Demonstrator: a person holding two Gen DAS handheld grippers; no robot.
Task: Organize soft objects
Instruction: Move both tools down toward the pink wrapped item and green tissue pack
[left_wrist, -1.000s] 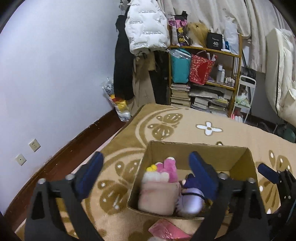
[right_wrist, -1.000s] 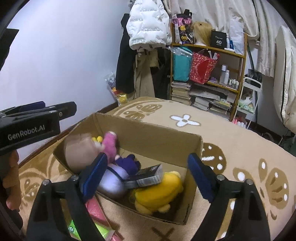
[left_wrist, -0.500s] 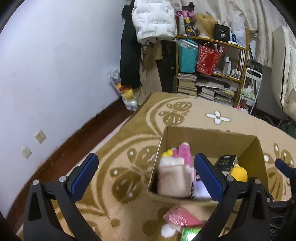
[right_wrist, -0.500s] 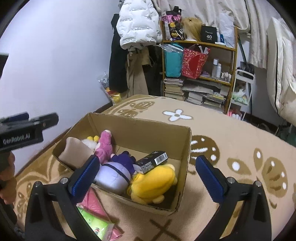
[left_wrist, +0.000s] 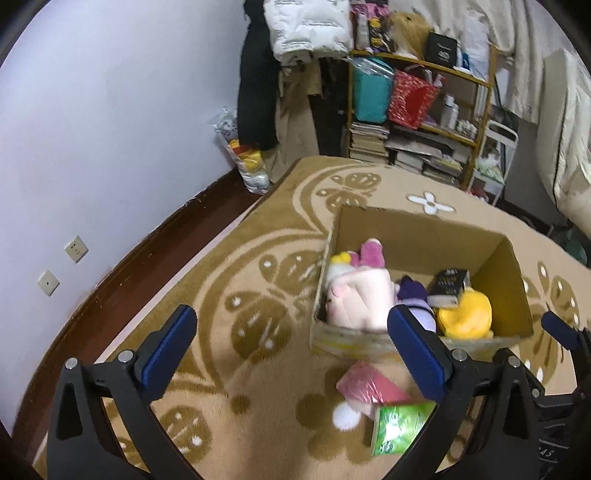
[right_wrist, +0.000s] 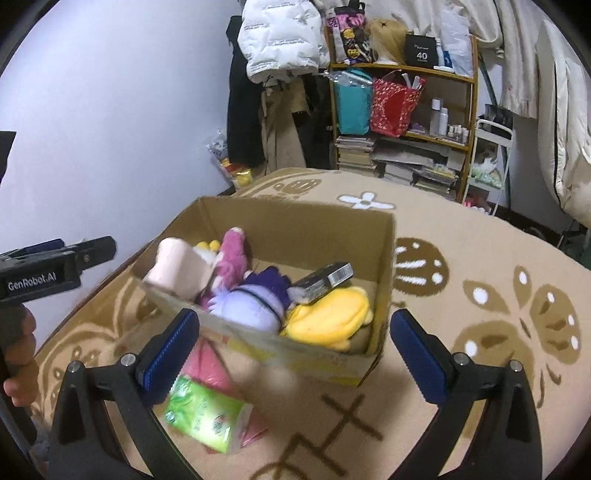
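An open cardboard box (left_wrist: 424, 229) (right_wrist: 314, 236) stands on the patterned carpet. Inside lie a pale pink plush (left_wrist: 360, 295) (right_wrist: 177, 269), a purple plush (right_wrist: 251, 302), a yellow plush (left_wrist: 465, 314) (right_wrist: 328, 317) and a small black carton (right_wrist: 325, 278). On the carpet before the box are a pink packet (left_wrist: 369, 384) (right_wrist: 207, 365) and a green tissue pack (left_wrist: 400, 424) (right_wrist: 203, 413). My left gripper (left_wrist: 290, 317) hangs open to the box's near left, holding nothing. My right gripper (right_wrist: 294, 321) is open above the box's near wall, also holding nothing.
A purple wall with sockets (left_wrist: 75, 249) and a dark skirting run along the left. A shelf (right_wrist: 406, 110) of bags, books and bottles, hung coats (left_wrist: 258, 92) and a bag of toys (left_wrist: 247, 166) stand at the back. A hand (right_wrist: 18, 354) holds the left gripper.
Both grippers have drawn back from the box and their jaws stand wider. The pink plush has settled in the box's left end. The pink packet and green pack have come into view.
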